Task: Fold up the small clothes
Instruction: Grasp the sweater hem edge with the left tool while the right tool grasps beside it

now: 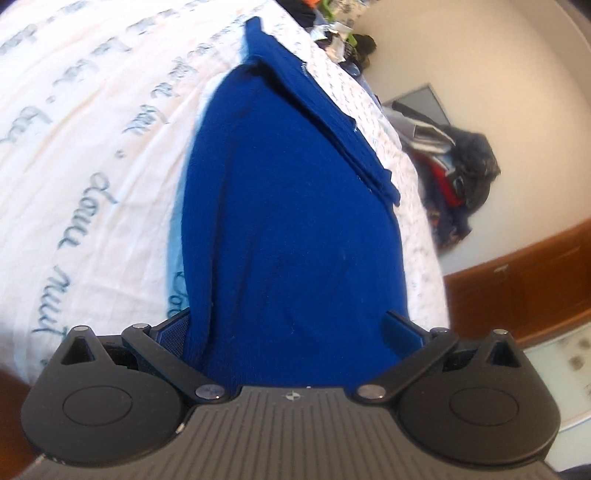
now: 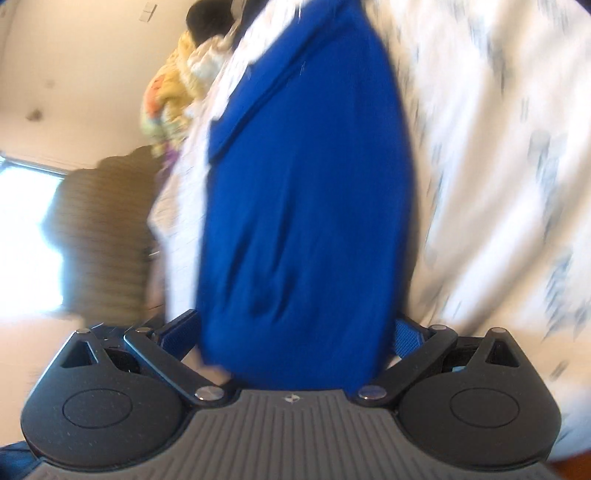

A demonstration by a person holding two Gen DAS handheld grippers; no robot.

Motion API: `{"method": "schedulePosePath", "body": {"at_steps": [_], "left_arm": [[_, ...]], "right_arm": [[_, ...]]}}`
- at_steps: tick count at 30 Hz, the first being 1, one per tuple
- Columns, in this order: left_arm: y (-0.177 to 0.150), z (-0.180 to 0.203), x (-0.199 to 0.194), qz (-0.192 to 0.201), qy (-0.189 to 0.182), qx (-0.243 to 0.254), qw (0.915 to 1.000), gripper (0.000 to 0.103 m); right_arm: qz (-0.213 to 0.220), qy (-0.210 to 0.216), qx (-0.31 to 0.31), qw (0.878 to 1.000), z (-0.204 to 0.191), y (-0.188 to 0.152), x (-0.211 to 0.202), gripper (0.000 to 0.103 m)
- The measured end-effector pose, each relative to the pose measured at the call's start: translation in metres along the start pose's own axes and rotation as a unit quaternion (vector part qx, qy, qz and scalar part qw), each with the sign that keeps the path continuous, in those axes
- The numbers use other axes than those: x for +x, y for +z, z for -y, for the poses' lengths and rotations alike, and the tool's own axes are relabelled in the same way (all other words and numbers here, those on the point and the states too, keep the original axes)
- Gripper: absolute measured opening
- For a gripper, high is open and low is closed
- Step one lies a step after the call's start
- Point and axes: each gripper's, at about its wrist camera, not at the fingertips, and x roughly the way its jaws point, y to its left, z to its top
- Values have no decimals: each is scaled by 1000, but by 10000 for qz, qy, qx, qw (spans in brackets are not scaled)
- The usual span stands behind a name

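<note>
A royal-blue garment (image 1: 291, 229) stretches away from my left gripper (image 1: 291, 325) over the white bed sheet (image 1: 92, 140). A folded band of it runs along its right edge. The cloth bunches between the left fingers (image 1: 173, 332) and hides their tips, and the gripper is shut on it. In the right wrist view the same blue garment (image 2: 306, 206) fills the gap of my right gripper (image 2: 295, 332). Only the blue pads (image 2: 406, 338) show at its sides, and that gripper is shut on the cloth too. The sheet (image 2: 498, 184) behind it is blurred.
A heap of dark and red clothes (image 1: 461, 177) lies against the wall past the bed's edge. Brown wooden furniture (image 1: 524, 288) stands at the right. More clothes (image 1: 332, 26) lie at the far end of the bed. A yellow patterned bundle (image 2: 173, 88) and a bright window (image 2: 26, 236) are on the right gripper's left.
</note>
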Motion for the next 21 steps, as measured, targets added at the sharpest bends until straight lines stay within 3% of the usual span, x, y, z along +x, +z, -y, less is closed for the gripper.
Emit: {"method": "schedulePosePath", "body": {"at_steps": [4, 10, 15, 18, 19, 20, 21], "left_arm": [[9, -6, -21, 271, 500, 47, 9984, 102], [10, -6, -12, -8, 173, 14, 9998, 102], [2, -2, -4, -42, 110, 130, 9998, 100], [-1, 2, -8, -90, 295, 354, 9989, 89], [-1, 4, -10, -102, 417, 439, 9981, 76], [-2, 4, -12, -135, 544, 520, 9971, 67], [-2, 5, -13, -157, 669, 600, 9958, 54]], "right_arm": [[90, 45, 4, 9999, -3, -5, 1, 103], [52, 46, -16, 10000, -9, -3, 9, 103], [103, -30, -246, 9996, -9, -6, 8, 103], [171, -73, -216, 9996, -9, -7, 9, 99], [180, -130, -213, 9995, -9, -9, 9, 89], [146, -237, -220, 9994, -9, -9, 10, 64], [77, -422, -220, 9988, -6, -11, 11, 49]]}}
